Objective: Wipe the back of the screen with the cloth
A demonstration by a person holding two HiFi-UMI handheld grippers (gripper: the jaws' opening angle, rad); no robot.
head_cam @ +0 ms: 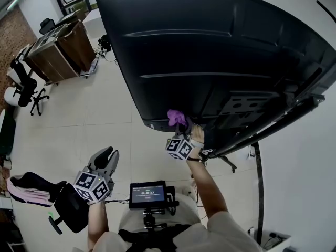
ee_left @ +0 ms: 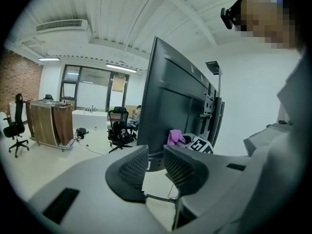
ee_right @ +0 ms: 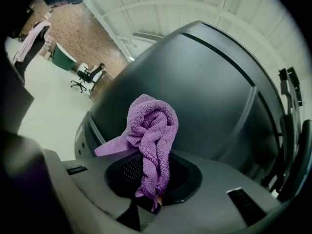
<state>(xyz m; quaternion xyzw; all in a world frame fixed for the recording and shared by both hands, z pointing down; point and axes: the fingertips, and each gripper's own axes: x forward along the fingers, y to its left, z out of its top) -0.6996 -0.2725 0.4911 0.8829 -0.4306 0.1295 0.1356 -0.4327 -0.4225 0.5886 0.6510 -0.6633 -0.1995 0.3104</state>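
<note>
The right gripper (head_cam: 182, 133) clamps the purple cloth (head_cam: 177, 117) at the screen's (head_cam: 210, 51) near lower edge, wiping seemingly barely begun, while the left gripper (head_cam: 106, 159) idles with jaws apart and empty.

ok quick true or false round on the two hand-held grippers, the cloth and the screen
1. The right hand-held gripper is shut on a purple cloth. True.
2. The left hand-held gripper holds a second cloth. False: its jaws stand apart with nothing between them.
3. The cloth is up at the top edge of the screen. False: it is near the lower edge of the screen's dark back.
4. The left hand-held gripper is apart from the screen. True: in the head view it hangs lower and to the left, over the floor.
5. The cloth is folded flat. False: it is bunched into a twisted wad.
</note>
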